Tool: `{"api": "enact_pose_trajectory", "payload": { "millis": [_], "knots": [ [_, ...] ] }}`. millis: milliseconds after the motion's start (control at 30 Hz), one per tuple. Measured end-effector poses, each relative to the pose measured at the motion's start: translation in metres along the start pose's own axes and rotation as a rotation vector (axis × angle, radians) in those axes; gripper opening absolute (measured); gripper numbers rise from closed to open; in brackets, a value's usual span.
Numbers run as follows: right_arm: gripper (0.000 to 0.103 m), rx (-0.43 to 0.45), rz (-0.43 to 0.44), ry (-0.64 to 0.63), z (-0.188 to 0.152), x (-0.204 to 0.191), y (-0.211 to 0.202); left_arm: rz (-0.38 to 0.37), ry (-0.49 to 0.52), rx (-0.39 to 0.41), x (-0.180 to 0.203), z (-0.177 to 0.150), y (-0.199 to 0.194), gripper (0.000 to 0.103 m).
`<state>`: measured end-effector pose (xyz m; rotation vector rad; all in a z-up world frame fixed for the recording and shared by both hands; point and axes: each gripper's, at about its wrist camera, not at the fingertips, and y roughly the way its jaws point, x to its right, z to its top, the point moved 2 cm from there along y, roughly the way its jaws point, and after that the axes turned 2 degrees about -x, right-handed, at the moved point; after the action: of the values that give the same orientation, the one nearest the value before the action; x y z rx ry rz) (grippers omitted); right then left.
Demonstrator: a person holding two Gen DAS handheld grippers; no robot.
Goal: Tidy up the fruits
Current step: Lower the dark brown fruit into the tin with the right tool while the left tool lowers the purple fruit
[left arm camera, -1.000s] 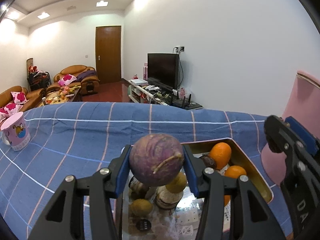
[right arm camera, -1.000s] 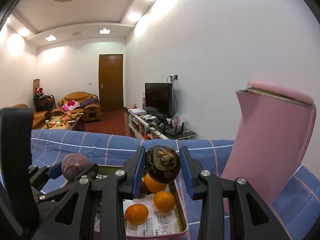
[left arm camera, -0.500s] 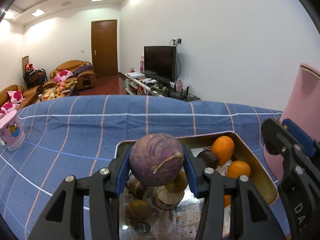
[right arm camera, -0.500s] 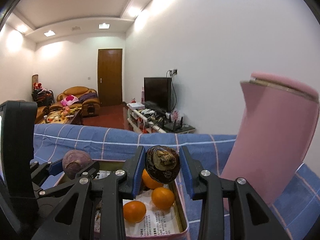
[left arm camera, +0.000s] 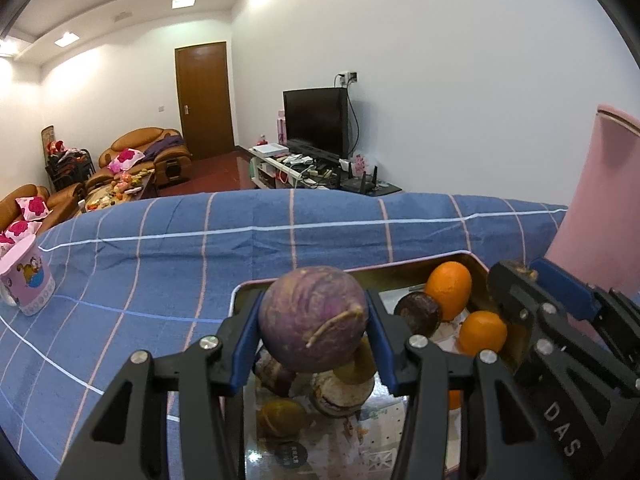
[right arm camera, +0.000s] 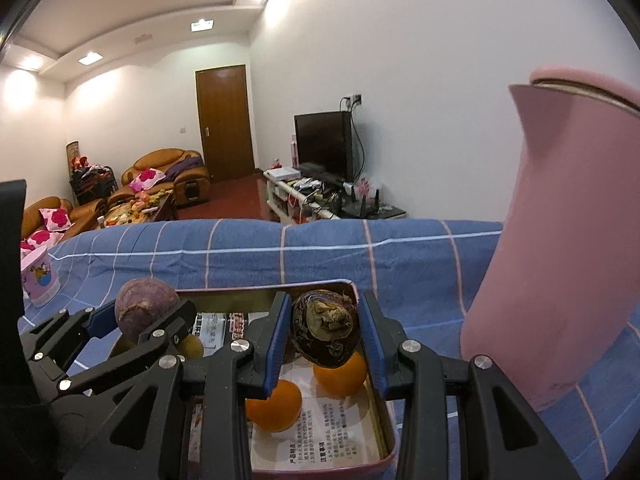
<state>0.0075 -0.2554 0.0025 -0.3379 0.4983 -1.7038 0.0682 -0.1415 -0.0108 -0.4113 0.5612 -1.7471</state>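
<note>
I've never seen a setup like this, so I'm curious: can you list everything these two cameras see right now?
purple fruit: 1, mottled purple, held above the tray by the left gripper
dark brown fruit: 1, brown, held above the tray by the right gripper
oranges: at least 3, orange, in the tray's right part
other fruits: several, brown and yellowish, in the tray's left part
tray: 1, metal with pink rim, on the tablecloth
tablecloth: 1, blue checked
pink jug: 1, right of tray
cartoon mug: 1, pink, far left
TV: 1, black, by the wall
sofas: brown, background
door: 1, brown
left gripper: black, blue pads
right gripper: black, blue pads
</note>
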Motion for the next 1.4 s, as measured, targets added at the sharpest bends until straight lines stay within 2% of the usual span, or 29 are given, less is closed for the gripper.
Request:
{"api": "enact_pose_trajectory", "payload": {
  "millis": [700,900,1067,1267,1300,1400],
  "knots": [
    [0.038,-0.129,0.089,0.048,-0.009,0.004,0.024,0.029,0.045,-0.008,0.001,0.001,0.005,0.051],
    [0.038,-0.133,0.083,0.046,-0.01,0.005,0.024,0.038,0.09,0.011,0.009,-0.002,-0.003,0.051],
    [0.038,-0.139,0.084,0.07,-0.009,0.015,0.022,0.009,0.111,0.016,0.015,-0.002,-0.006,0.051],
    [0.038,-0.133,0.071,0.043,-0.01,0.007,0.024,0.059,0.098,-0.01,0.01,0.002,0.005,0.05],
    [0.038,-0.133,0.074,0.042,-0.01,0.006,0.024,0.068,0.09,-0.036,0.008,0.002,0.01,0.052],
    [0.038,-0.133,0.092,0.054,-0.01,0.006,0.023,0.069,0.069,-0.034,0.004,0.002,0.011,0.061]
  ]
}}
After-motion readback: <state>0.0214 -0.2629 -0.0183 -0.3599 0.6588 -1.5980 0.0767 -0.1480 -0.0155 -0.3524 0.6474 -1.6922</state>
